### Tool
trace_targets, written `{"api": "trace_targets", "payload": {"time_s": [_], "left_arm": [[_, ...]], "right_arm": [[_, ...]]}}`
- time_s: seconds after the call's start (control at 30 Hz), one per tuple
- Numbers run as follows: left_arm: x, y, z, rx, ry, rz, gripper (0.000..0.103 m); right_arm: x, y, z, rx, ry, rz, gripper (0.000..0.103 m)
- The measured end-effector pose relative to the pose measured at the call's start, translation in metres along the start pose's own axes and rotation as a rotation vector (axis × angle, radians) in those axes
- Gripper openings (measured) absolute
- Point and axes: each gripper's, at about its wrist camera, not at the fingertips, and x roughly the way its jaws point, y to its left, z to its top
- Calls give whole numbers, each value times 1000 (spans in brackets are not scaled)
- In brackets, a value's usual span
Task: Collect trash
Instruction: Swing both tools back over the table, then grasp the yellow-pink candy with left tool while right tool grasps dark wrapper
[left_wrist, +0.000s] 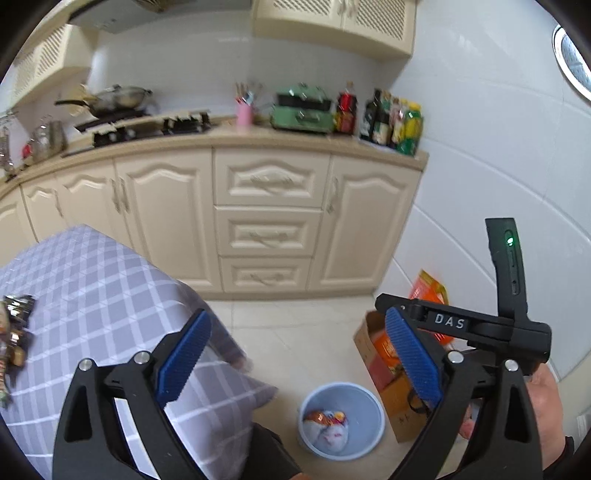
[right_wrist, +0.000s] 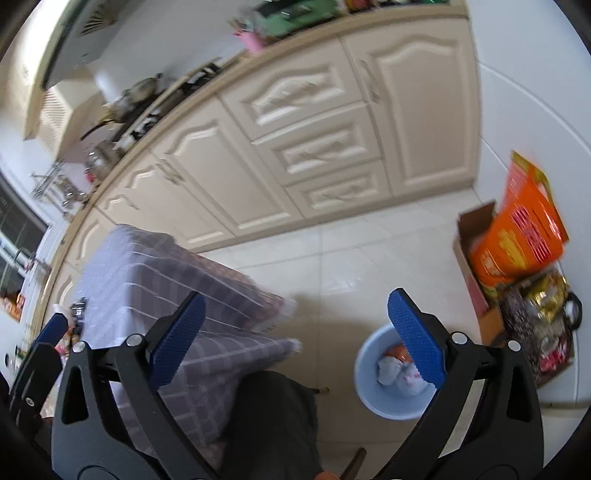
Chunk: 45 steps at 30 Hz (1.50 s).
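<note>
We hold both grippers wide open and empty above the blue bin (left_wrist: 341, 421). Remaining wrappers (left_wrist: 13, 343) lie on the checked tablecloth (left_wrist: 92, 280), left of the bin; our left gripper (left_wrist: 295, 354) looks nearer them than the right gripper (right_wrist: 295, 332).

one legible marking is showing — white letters "das" on a black label strip (left_wrist: 448, 322) of the right gripper (right_wrist: 295, 314), in the left wrist view. print on the orange packaging (right_wrist: 517, 236) — blurred, unreadable.
</note>
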Motion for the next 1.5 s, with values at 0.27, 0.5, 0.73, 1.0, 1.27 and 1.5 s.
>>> {"api": "trace_targets", "payload": {"time_s": [0.27,0.5,0.73,1.0,1.27,1.5], "left_arm": [[-51,60,15,-59,-90,114,94],[-106,119,11,-114,-173,245,94],[-149,175,-4,-157,-210,386,94],[-181,246,-40,-244,-182,531,94],[-178,315,-74,-249,-60,627,94],[-140,357,-81,-191,90,567,94]], "right_arm": [[-8,94,14,-134,-37,120,97],[-7,182,8,-273,-36,224,97],[4,257,-15,-398,-9,292,97],[29,320,-46,-516,59,343,97],[62,352,-70,-566,136,339,97],[88,363,-83,-590,195,321,97]]}}
